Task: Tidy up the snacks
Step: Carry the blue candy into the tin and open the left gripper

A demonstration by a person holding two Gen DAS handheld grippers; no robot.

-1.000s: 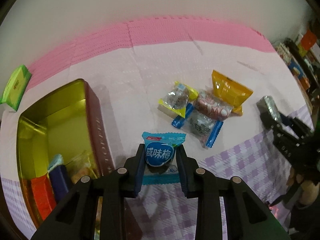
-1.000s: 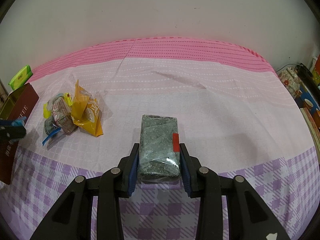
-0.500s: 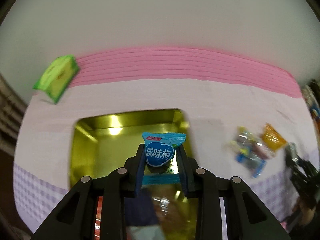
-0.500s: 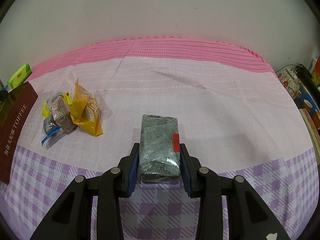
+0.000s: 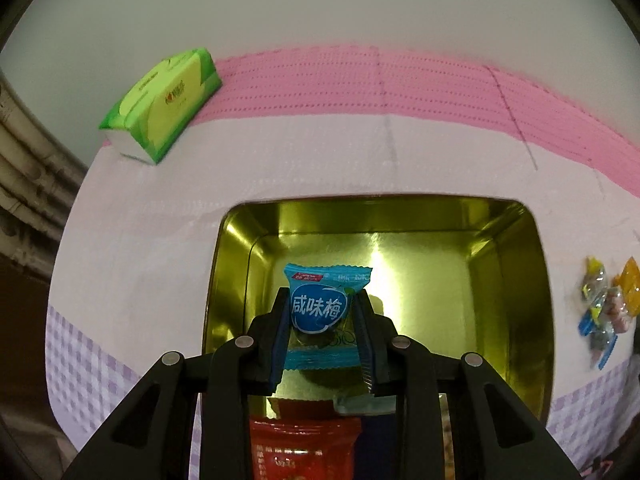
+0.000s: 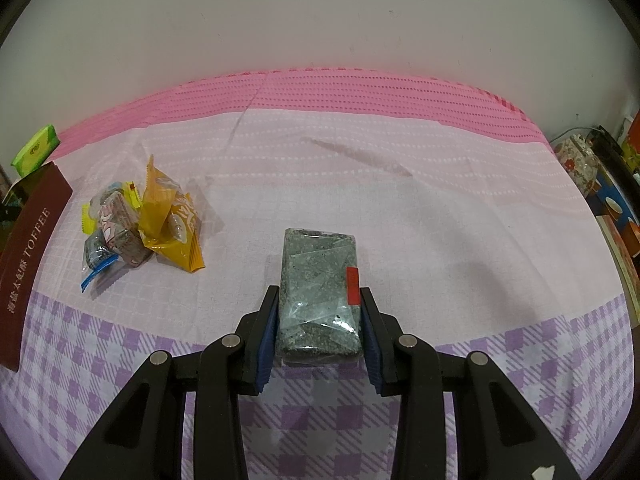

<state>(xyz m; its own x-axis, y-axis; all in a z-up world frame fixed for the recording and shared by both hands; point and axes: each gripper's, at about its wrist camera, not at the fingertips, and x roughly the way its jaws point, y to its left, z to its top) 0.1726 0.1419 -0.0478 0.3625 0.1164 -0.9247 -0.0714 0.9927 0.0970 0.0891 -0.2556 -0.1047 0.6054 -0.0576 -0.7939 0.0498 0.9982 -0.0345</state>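
Observation:
My left gripper (image 5: 321,308) is shut on a blue plum-candy packet (image 5: 322,308) and holds it above the open gold tin (image 5: 508,280). A red packet (image 5: 304,444) lies in the tin's near end. My right gripper (image 6: 319,312) is shut on a clear-wrapped grey seaweed block (image 6: 318,288) just above the cloth. A small pile of snacks (image 6: 140,232), with a yellow packet on top, lies on the cloth left of the right gripper; it shows at the right edge of the left wrist view (image 5: 608,300). The tin's maroon side (image 6: 28,256) shows at far left.
A green tissue pack (image 5: 164,100) lies at the back left by the wall. The pink and purple checked cloth (image 6: 440,208) covers the table. Books and a floral jar (image 6: 580,160) stand past the table's right edge.
My left gripper has swung left with the blue packet, from beside the tin to over its open inside. The right gripper and its seaweed block have stayed put.

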